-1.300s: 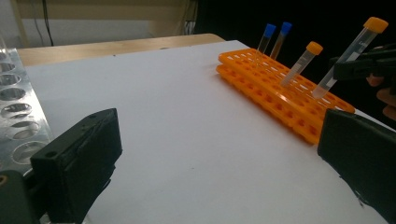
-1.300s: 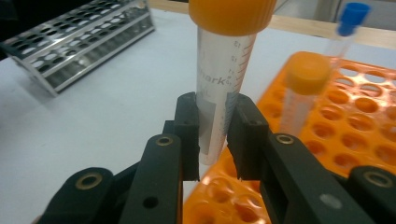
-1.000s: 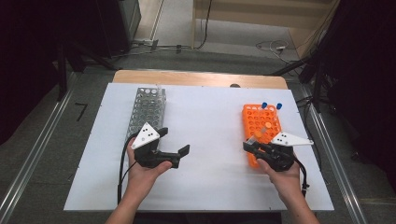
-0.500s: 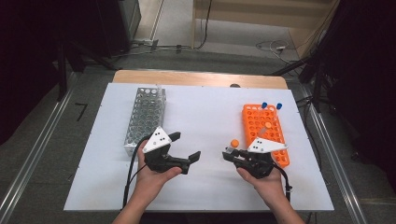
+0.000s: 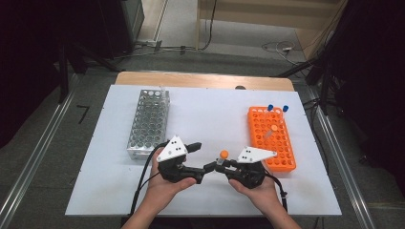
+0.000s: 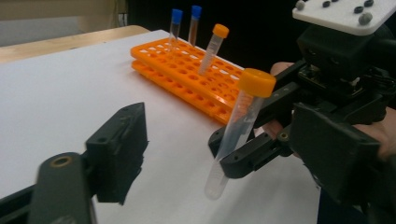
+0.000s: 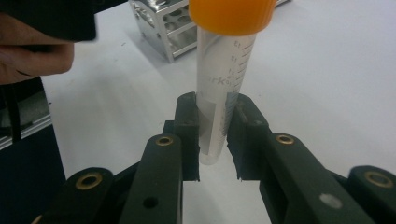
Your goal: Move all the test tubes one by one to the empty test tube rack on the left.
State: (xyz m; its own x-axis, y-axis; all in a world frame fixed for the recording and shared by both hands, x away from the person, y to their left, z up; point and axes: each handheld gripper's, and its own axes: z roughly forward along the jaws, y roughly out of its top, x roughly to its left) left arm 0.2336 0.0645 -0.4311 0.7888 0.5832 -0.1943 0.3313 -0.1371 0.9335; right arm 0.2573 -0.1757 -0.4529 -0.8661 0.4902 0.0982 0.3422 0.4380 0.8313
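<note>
The right gripper (image 5: 220,166) had its jaws pinching a clear tube with an orange cap (image 5: 223,155), gripping it low on the body so that the capped end stood up above the jaws. In the right gripper view the two pads pressed on either side of the tube (image 7: 223,88) near its rounded bottom, and printed scale marks showed on its wall. The tube was held above the white desk (image 5: 210,119), near the front edge, between the person's two hands.

The left gripper (image 5: 200,162) faced it from the other side. Its jaws had just been closing but stood apart, with the tube (image 6: 238,130) between them in the left gripper view and neither pad touching it yet. In that view the tube leaned slightly, cap up and away from the left jaw.

An orange rack (image 5: 272,138) lay on the desk to the right, near the right hand. One orange-capped tube (image 6: 211,49) stood tilted in it, and two blue-capped tubes (image 6: 184,23) stood at its far end. A metal rack (image 5: 149,123) sat on the left side of the desk, beyond the left hand, its holes showing nothing inside from above.
</note>
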